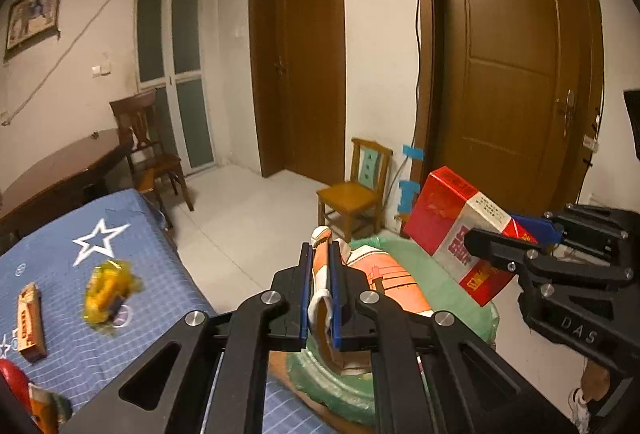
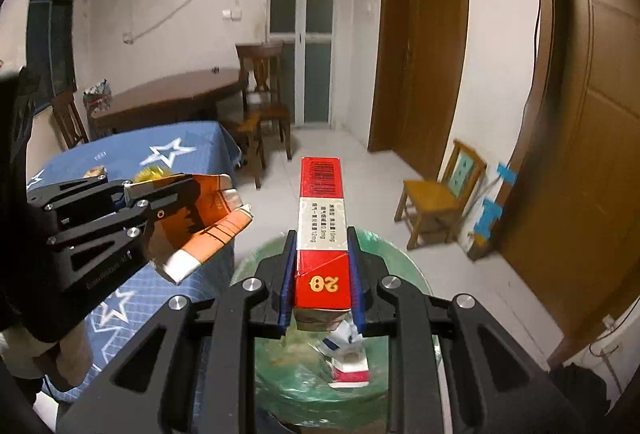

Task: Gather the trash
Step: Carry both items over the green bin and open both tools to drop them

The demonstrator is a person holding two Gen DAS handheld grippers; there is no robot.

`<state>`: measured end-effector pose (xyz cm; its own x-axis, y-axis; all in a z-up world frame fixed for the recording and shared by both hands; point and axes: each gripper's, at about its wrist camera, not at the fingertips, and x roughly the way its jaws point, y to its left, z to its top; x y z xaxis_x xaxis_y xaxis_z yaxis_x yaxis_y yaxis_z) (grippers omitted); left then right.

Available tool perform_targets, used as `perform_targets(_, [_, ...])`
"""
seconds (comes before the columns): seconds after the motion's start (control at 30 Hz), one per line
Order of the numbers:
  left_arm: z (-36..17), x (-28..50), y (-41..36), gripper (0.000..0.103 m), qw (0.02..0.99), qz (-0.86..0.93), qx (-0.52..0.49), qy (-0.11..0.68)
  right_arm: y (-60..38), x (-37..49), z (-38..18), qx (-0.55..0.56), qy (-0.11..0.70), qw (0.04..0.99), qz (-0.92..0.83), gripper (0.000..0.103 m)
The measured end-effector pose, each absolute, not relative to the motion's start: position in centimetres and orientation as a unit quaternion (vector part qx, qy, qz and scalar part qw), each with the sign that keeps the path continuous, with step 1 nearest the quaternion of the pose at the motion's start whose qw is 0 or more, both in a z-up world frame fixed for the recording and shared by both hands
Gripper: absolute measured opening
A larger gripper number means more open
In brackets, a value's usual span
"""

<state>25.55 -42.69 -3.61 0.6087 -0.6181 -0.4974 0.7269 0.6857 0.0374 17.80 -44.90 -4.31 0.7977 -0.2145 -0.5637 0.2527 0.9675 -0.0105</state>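
Note:
My left gripper is shut on a flattened orange-and-white carton and holds it over the bin lined with a green bag. Just to its right, my right gripper is shut on a long red-and-white box. In the right wrist view that gripper pinches the box by its near end above the bin, with a small red-and-white pack lying inside. The left gripper carries the carton at the left.
A table with a blue star cloth stands left of the bin, bearing a yellow wrapper, a small orange box and a red object. A small wooden chair sits by the wall. A dark round table is behind.

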Motion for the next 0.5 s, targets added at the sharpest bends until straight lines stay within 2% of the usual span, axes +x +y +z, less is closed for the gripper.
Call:
perform_targets(0.27, [-7.9, 27.5, -45.6, 0.009, 0.873, -0.385, 0.138, 0.268, -48.1, 19.4, -7.3, 0.057, 0.343, 0.93, -0.12, 0.021])
perform_targets(0.5, [-10.3, 29.1, -46.3, 0.009, 0.866, -0.383, 0.144, 0.288, -48.8, 19.7, -8.1, 0.064, 0.352, 0.927, -0.117, 0.021])
